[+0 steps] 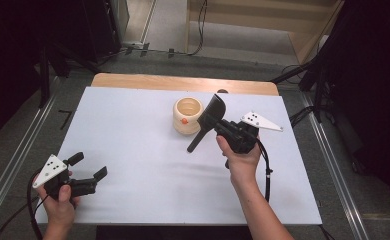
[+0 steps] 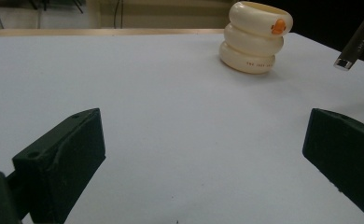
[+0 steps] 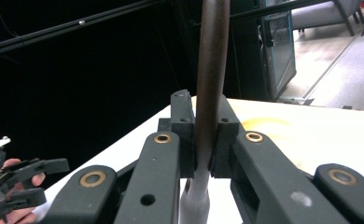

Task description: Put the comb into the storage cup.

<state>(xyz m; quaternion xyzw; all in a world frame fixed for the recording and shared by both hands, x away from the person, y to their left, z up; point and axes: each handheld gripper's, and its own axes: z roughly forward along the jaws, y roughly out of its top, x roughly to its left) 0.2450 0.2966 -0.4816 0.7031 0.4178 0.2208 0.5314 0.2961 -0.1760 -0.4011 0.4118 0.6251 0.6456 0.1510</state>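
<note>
A: Spatula (image 1: 209, 121) is clamped in the right gripper (image 1: 222, 128), lifted off the tabletop (image 1: 133, 150), its blade up beside the cream ribbed cup (image 1: 187, 115).

B: So the pickup looks done?

A: Yes. The jaws pinch the handle (image 3: 211, 93) tight. Probably left: getting it into the cup, whose inside looks empty.

B: And the left gripper (image 1: 89, 170)?

A: Its jaws stand wide apart, holding nothing, low near the tabletop's front left, well apart from the cup.
</note>
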